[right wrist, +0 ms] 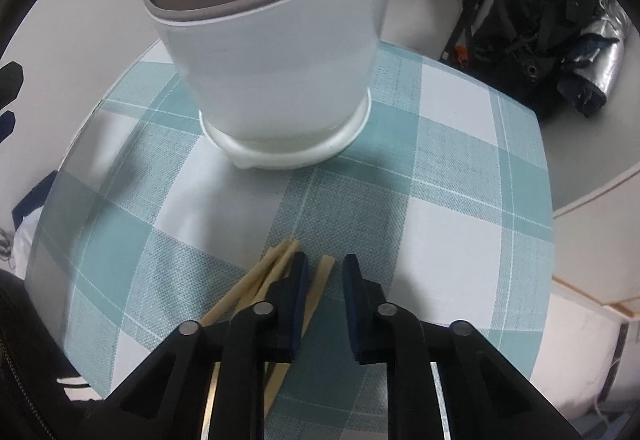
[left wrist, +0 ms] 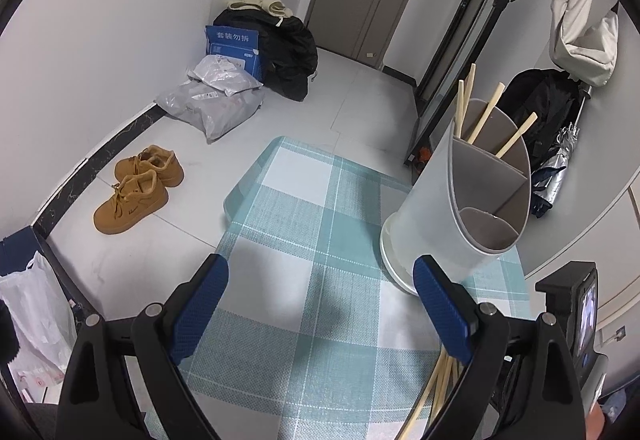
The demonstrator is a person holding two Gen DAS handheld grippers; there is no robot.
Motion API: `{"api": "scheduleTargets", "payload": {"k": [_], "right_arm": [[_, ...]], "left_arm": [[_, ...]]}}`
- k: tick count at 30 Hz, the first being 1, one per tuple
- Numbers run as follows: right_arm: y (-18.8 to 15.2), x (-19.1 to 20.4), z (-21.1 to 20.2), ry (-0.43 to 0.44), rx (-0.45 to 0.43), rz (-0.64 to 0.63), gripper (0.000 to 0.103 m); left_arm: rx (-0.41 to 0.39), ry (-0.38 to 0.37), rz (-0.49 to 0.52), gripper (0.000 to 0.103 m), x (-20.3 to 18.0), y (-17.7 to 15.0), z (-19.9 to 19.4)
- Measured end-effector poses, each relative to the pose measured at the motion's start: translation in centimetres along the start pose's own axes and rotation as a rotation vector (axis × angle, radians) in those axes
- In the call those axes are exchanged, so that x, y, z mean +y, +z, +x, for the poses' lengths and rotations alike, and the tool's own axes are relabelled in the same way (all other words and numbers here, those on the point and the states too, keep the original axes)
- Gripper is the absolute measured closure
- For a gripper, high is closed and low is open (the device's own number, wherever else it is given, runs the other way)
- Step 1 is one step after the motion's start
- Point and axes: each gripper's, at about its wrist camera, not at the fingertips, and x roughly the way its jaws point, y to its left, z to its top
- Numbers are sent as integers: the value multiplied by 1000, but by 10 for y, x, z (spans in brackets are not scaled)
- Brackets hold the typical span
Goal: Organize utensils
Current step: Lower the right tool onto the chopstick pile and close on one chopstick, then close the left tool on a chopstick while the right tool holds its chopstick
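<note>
A white utensil holder (left wrist: pixel 460 208) with a grey rim and dividers stands on the teal plaid table (left wrist: pixel 320 200). Several wooden chopsticks (left wrist: pixel 486 116) stick up from its far compartment. My left gripper (left wrist: pixel 320 264) hangs open over bare cloth to the left of the holder, holding nothing. Loose chopsticks (left wrist: pixel 440 392) lie behind its right finger. In the right wrist view the holder (right wrist: pixel 280 60) stands just ahead. My right gripper (right wrist: pixel 326 260) points steeply down at the loose chopsticks (right wrist: pixel 260 280). Its jaws stand narrowly apart around the end of one chopstick (right wrist: pixel 326 276), with thin gaps either side.
The table (right wrist: pixel 460 240) ends close behind the holder and at the right. On the floor lie tan shoes (left wrist: pixel 136 188), grey parcels (left wrist: pixel 212 100), and dark bags (left wrist: pixel 288 52). A black bag and folded umbrella (right wrist: pixel 592 52) sit by the wall at the right.
</note>
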Motion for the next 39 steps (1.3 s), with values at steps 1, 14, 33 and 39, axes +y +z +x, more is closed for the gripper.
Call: {"api": "scheduleTargets", "payload": {"k": [1, 14, 33, 39], "right_arm": [[0, 0, 0, 13, -2, 6, 94], [7, -58, -25, 156, -139, 261, 97], [-63, -169, -54, 490, -361, 696, 97], [-75, -176, -48, 528, -385, 707, 97]], "left_arm": [[1, 2, 1, 12, -1, 0, 0], [36, -65, 128, 12, -26, -19, 0], [272, -32, 370, 12, -64, -70, 26], [316, 23, 423, 12, -71, -77, 36]]}}
